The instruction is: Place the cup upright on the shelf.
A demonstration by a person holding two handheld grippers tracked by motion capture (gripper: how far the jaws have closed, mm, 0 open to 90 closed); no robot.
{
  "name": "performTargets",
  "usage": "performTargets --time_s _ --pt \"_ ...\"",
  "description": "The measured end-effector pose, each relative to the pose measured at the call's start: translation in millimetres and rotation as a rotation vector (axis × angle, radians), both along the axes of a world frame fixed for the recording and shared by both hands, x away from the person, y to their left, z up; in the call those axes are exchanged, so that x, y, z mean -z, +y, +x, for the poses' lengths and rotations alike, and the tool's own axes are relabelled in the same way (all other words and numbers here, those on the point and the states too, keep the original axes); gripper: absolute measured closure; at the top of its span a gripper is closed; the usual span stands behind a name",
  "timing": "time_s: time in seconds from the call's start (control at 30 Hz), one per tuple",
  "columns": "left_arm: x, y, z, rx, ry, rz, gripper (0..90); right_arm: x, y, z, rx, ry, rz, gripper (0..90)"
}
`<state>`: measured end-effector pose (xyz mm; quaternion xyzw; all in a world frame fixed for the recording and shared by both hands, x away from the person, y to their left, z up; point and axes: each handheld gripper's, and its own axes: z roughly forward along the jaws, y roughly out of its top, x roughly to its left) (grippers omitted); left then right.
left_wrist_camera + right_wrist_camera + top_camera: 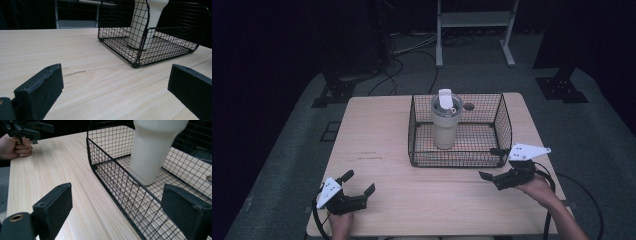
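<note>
A black wire basket (457, 164) stands on the wooden table (377, 130), at the middle towards the back. A cream tumbler (445, 125) with a clear lid stands upright inside it. At the table's front left my left gripper (359, 182) rests open and empty, aimed at the basket (150, 50) and tumbler (140, 25). My right gripper (489, 162) is open by the basket's front right corner. In the right gripper view its jaws (120, 207) stand wide apart on either side of the basket's near wall (112, 187), the tumbler (152, 152) just beyond. Nothing is held.
The person's other hand holds the left gripper (25, 130) at the table's far edge in the right gripper view. A white metal frame (474, 20), cables (412, 50) and dark stand bases (337, 90) lie on the floor behind the table. Bare wood spreads left of the basket.
</note>
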<state>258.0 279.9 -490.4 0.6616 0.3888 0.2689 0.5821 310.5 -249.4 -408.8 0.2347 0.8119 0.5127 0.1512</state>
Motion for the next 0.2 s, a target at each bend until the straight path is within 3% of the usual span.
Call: performTargets --time_s 0.2 --pt "-0.1 0.2 0.0 -0.001 0.001 -0.001 0.0 10.6 -6.9 -7.3 0.013 0.018 0.02 9.7"
